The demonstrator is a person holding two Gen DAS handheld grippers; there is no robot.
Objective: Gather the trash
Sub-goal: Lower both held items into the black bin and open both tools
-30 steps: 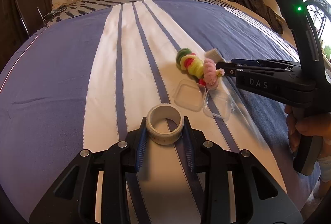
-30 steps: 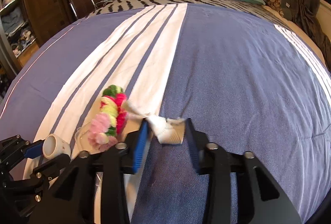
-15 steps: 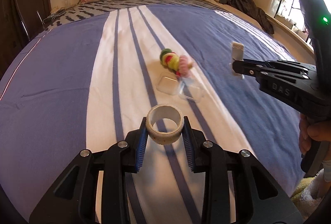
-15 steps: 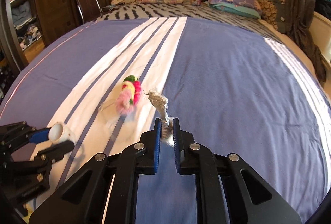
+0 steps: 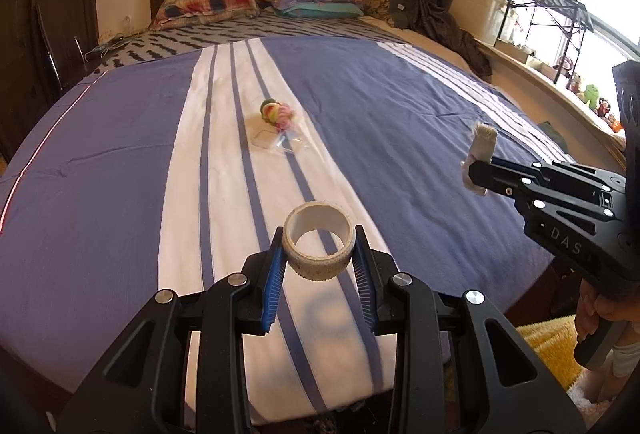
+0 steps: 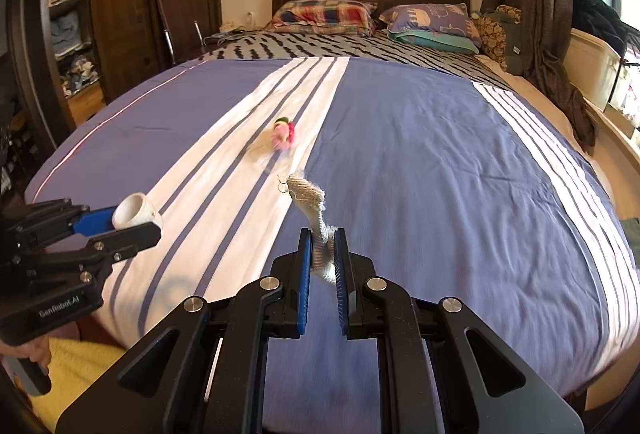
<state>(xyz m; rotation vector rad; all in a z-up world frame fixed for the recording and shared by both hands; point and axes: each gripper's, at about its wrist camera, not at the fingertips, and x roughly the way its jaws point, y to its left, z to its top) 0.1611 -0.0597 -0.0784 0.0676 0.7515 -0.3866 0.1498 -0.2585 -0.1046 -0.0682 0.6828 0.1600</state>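
Left tongs (image 5: 319,258) are clamped on a white tape roll (image 5: 318,247), squeezing it from both sides, held up in the air over the foot edge of the bed (image 5: 120,169), above the white striped band of the cover. Further up that same white band, about mid-bed, there's a fuzzy multicolored pom-pom toy (image 5: 277,112) lying right against some clear plastic packaging (image 5: 280,141). Over to the right, the right tongs (image 6: 320,254) are pressed together on a scrap of grayish-white cloth (image 6: 310,201), frayed end sticking upward, held above the blue part of the cover near the foot edge. Pillows (image 6: 324,15) are lined up at the head edge against the dark headboard.
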